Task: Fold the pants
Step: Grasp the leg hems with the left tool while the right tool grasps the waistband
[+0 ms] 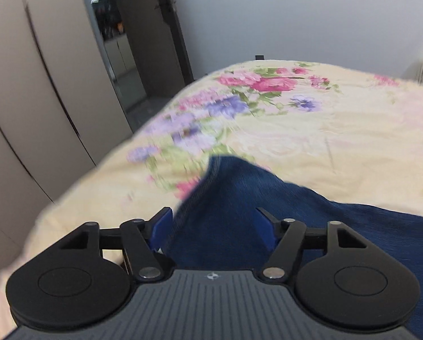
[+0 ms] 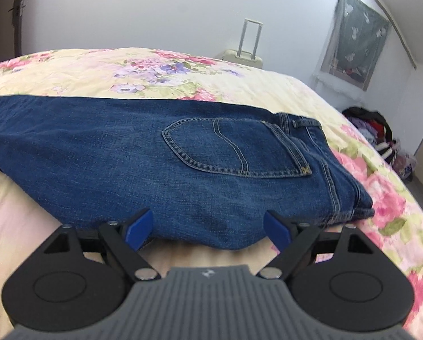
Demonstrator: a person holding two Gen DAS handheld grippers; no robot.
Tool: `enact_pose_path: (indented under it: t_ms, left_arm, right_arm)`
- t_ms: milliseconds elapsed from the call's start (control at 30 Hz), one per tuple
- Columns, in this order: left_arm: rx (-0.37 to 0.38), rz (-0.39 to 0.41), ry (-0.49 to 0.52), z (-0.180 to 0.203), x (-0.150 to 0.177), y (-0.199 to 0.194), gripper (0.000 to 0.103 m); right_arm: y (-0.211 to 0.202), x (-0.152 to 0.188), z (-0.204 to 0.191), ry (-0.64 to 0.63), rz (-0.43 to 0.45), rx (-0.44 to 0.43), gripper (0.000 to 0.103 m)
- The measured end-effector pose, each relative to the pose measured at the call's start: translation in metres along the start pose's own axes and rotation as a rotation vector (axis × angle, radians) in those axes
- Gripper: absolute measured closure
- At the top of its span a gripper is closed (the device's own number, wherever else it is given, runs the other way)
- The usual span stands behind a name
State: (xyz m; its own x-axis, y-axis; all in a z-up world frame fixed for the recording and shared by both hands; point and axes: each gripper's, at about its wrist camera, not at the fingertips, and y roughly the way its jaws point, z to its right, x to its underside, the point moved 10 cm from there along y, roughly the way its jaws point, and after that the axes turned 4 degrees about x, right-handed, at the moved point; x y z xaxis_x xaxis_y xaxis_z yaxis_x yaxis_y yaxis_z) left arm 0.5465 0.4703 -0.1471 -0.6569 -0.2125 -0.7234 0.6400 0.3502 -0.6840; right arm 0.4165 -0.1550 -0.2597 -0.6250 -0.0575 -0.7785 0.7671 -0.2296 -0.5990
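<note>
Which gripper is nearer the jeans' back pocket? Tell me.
Right. The right gripper sits open at the jeans' near edge, just below the back pocket. The left gripper straddles denim with no pocket in view.

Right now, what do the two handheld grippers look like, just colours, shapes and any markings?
The left gripper and right gripper look identical: black linkage arms with silver pivot pins, blue fingers, two round black discs at the sides, and a grey ribbed body between them bearing a small white emblem. No cables, hands or sleeves are visible.
</note>
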Motion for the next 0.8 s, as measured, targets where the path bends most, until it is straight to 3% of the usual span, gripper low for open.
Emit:
enact_pose_path:
  t_ms: [33,133,333,533,600,633,700,800]
  left_arm:
    - [0.051,-0.011,-0.05,-0.001,0.012,-0.003,0.027]
    - [0.145,-0.059,-0.144,-0.004,0.05,-0.011,0.033]
    - [0.191,-0.126,-0.091,0.005,0.11,-0.029,0.036]
    - [0.195,-0.135,-0.073,0.002,0.121,-0.05,0.036]
    - [0.203,-0.131,-0.085,-0.002,0.118,-0.056,0.037]
    - [0.212,-0.123,-0.096,-0.004,0.116,-0.06,0.037]
    - [0.247,-0.11,-0.146,-0.01,0.112,-0.065,0.037]
    - [0.339,-0.099,-0.305,-0.02,0.111,-0.062,0.037]
  right_arm:
    - [-0.003,0.001,0.001,0.028,-0.004,-0.001,0.023]
    - [-0.018,0.011,-0.007,0.1,-0.043,-0.021,0.039]
    - [-0.047,0.042,-0.046,0.185,-0.1,-0.088,0.04]
    - [-0.032,0.039,-0.069,0.283,-0.065,-0.043,0.042]
    - [-0.014,0.037,-0.07,0.289,-0.089,-0.006,0.068]
    - [-0.007,0.036,-0.067,0.314,-0.113,-0.009,0.094]
    - [-0.007,0.029,-0.055,0.407,-0.105,-0.071,0.098]
    - [-0.031,-0.001,-0.029,0.355,0.006,-0.093,0.102]
